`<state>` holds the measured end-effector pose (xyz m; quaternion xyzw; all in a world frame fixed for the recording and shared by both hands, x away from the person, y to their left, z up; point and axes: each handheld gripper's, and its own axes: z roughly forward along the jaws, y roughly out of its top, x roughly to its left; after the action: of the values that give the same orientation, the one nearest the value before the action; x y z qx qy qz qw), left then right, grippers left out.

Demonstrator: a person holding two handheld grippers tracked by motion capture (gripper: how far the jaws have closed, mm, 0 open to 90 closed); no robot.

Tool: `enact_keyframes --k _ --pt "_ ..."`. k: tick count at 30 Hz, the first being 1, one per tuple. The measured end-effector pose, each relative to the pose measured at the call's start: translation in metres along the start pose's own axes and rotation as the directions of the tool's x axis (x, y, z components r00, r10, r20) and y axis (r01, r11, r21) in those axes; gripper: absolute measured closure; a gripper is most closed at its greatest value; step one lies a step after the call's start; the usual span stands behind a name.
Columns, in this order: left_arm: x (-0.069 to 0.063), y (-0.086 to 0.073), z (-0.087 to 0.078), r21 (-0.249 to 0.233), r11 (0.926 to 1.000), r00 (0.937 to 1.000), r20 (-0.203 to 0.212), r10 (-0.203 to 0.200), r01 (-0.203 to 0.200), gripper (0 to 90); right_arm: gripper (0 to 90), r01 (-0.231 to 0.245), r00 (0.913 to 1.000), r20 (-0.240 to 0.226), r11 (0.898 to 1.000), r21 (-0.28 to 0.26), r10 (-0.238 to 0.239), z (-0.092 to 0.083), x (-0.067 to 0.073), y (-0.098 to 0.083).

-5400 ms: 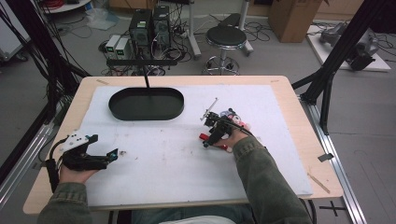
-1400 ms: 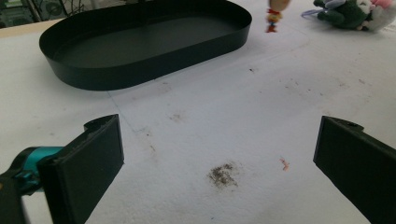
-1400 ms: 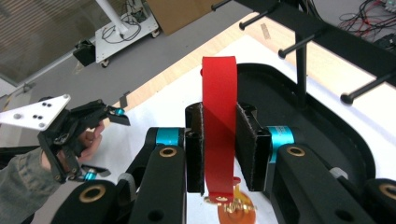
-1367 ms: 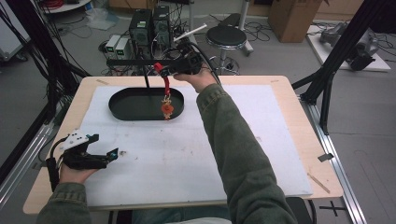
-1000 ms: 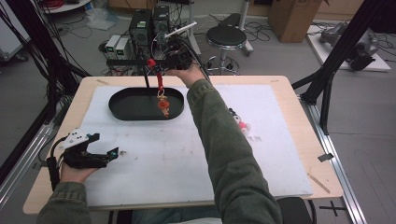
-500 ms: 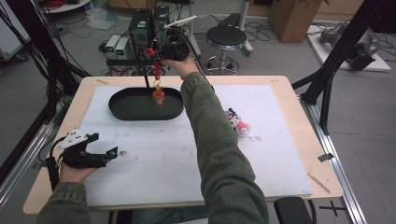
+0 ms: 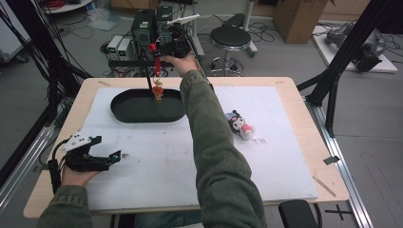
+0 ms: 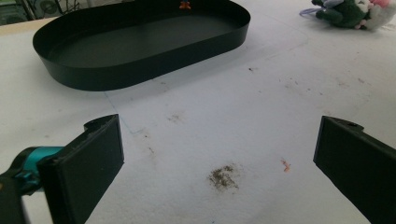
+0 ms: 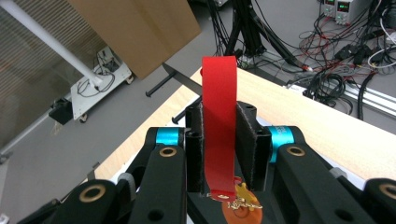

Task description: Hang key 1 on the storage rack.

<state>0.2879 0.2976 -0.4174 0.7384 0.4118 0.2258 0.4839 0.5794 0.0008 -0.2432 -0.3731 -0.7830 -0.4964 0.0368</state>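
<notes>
My right gripper is raised past the table's far edge, shut on the red ribbon of a hanging ornament. Its orange and gold charm dangles over the black oval tray, and a bit of the charm shows below the jaws in the right gripper view. My left gripper rests open at the near left of the white mat, nothing between its jaws, facing the tray. A small plush toy lies on the mat right of the tray; the plush toy is at the top right of the left gripper view.
A white mat covers most of the wooden table. A thin black post stands at the tray's far side under a crossbar. Equipment boxes and a stool sit beyond the far edge. Black frame struts flank the table on the right.
My right gripper picked the red-ribboned ornament from beside the plush toy, carried it left over the tray, and over the last second lifted it farther back. The left gripper stayed put.
</notes>
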Motion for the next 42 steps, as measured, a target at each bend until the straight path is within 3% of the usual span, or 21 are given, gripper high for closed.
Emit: enact_keyframes --k 11,15,21,29,34,36,39,42 --pt "-0.001 0.000 0.000 0.008 1.0000 0.9999 0.011 -0.001 0.001 2.1 74.6 -0.040 0.9992 -0.004 0.996 -0.081 0.040 0.000 0.002 0.009" --pt "0.000 -0.001 0.001 0.015 0.9999 0.9999 0.011 -0.002 0.002 2.1 74.6 -0.055 0.9982 0.018 0.995 -0.088 0.057 0.002 0.000 0.012" --pt "0.002 -0.001 0.000 0.002 0.9999 0.9999 0.008 -0.011 0.011 2.1 74.6 -0.094 0.9956 -0.008 0.986 -0.137 0.094 0.004 -0.003 0.013" --pt "0.001 -0.001 0.001 0.005 0.9999 0.9998 0.017 -0.014 0.014 2.1 73.3 -0.081 0.9960 0.026 0.986 -0.146 0.085 0.009 -0.003 0.010" --pt "-0.001 -0.001 0.001 0.009 1.0000 0.9998 0.022 -0.003 0.002 2.1 59.4 -0.061 0.9966 0.045 0.985 -0.160 0.069 0.008 -0.003 0.011" --pt "-0.001 -0.001 0.001 0.006 1.0000 0.9998 0.021 -0.004 0.004 2.1 47.0 -0.062 0.9949 0.069 0.984 -0.165 0.074 0.006 -0.003 0.011" --pt "0.000 -0.001 0.000 0.002 1.0000 0.9998 0.017 -0.005 0.005 2.1 30.9 -0.065 0.9946 0.069 0.983 -0.171 0.078 0.000 -0.004 0.011" --pt "-0.001 -0.001 0.001 0.007 1.0000 0.9998 0.018 -0.003 0.003 2.1 17.8 -0.050 0.9947 0.082 0.989 -0.142 0.062 -0.003 -0.004 0.010"
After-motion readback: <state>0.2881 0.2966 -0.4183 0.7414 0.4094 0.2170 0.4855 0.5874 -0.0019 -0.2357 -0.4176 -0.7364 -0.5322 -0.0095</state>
